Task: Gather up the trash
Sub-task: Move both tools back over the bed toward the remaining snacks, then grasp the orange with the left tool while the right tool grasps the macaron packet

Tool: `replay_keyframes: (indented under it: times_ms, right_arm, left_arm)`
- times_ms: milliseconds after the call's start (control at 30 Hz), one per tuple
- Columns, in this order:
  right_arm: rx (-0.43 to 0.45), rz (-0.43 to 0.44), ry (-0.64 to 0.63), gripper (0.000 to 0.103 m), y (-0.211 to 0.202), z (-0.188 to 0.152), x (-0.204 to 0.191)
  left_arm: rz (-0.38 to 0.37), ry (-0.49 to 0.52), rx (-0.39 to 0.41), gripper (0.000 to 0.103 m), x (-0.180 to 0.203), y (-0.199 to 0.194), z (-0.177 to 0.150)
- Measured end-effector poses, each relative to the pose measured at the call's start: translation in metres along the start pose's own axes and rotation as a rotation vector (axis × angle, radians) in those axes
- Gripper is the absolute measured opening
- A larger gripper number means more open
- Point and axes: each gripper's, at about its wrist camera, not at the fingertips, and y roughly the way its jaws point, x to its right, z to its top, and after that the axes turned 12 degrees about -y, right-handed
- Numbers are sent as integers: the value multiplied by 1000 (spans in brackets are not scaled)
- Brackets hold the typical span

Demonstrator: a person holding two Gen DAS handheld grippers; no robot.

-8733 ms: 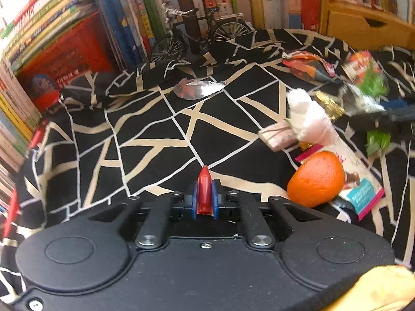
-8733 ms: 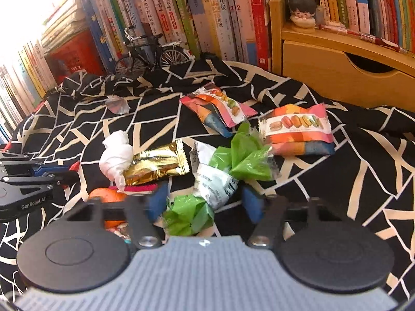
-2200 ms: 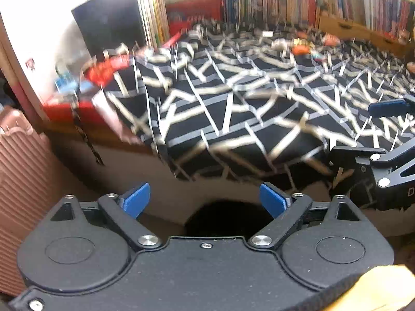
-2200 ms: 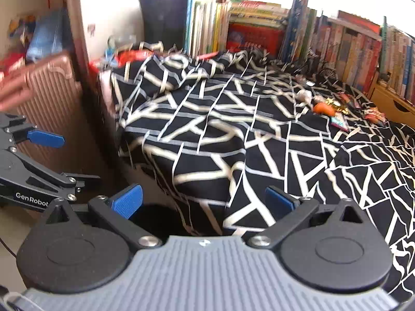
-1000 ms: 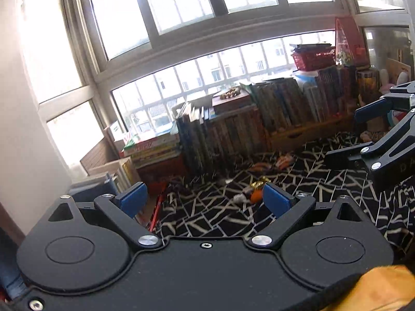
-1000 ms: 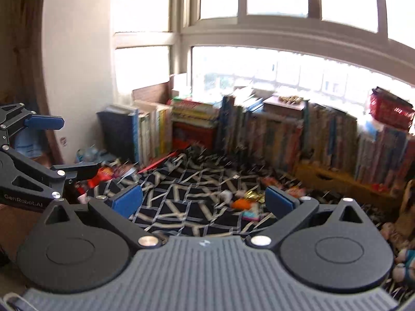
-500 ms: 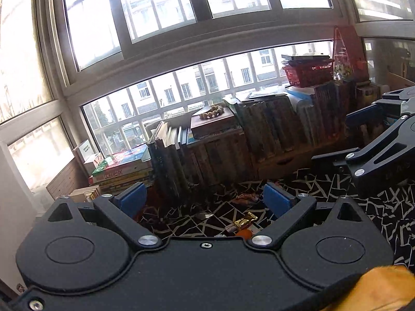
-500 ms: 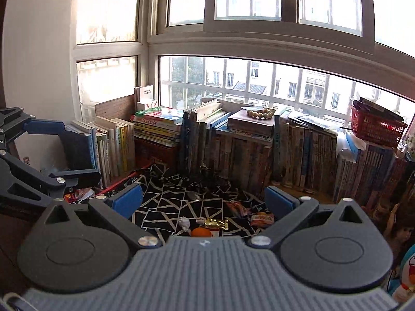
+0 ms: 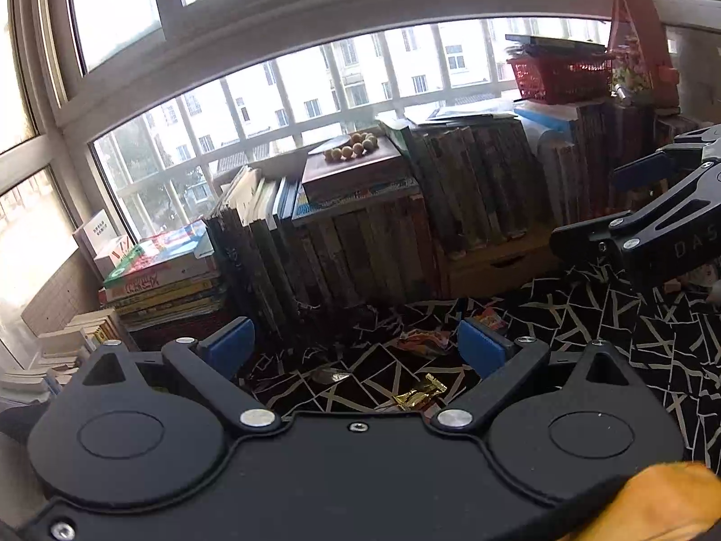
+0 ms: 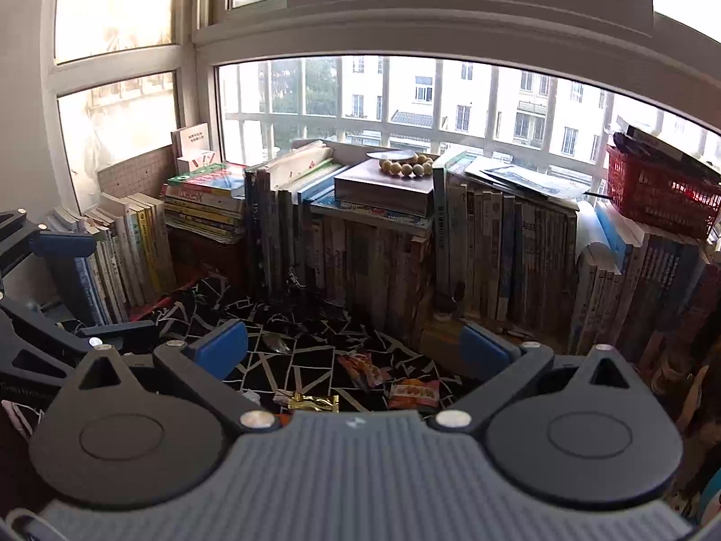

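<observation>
While both tools hang raised with jaws spread and empty, the left tool (image 9: 356, 347) and right tool (image 10: 353, 345), the trash lies well ahead and below on the black-and-cream patterned cloth (image 10: 311, 356), about level between them. Nearest is a gold foil wrapper (image 10: 314, 403), crinkled and shiny, its long axis roughly crosswise to the tools. Beyond it, near the row of books (image 10: 374, 257), sit an orange snack packet (image 10: 413, 393) and another crumpled wrapper (image 10: 364, 369).

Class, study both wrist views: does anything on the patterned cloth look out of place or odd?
Yes. Snack wrappers lie scattered on the black-and-cream cloth: a gold wrapper, an orange packet and a crumpled one. Loose litter in front of the books.
</observation>
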Motion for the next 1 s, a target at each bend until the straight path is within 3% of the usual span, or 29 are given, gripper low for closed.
replay_keyframes:
  times_ms: [300, 633, 867, 1000]
  right_arm:
    - [-129, 18, 46, 103, 101, -18, 52]
    - [-272, 26, 116, 103, 205, -68, 95]
    - [-292, 37, 85, 103, 259, -112, 96]
    - [-278, 92, 93, 103, 287, -134, 90]
  left_arm:
    - [39, -38, -121, 96, 1, 116, 3]
    - [76, -64, -332, 96, 8, 231, -50]
    - [40, -17, -479, 95, 23, 270, -99]
    - [26, -87, -534, 95, 22, 280, -126]
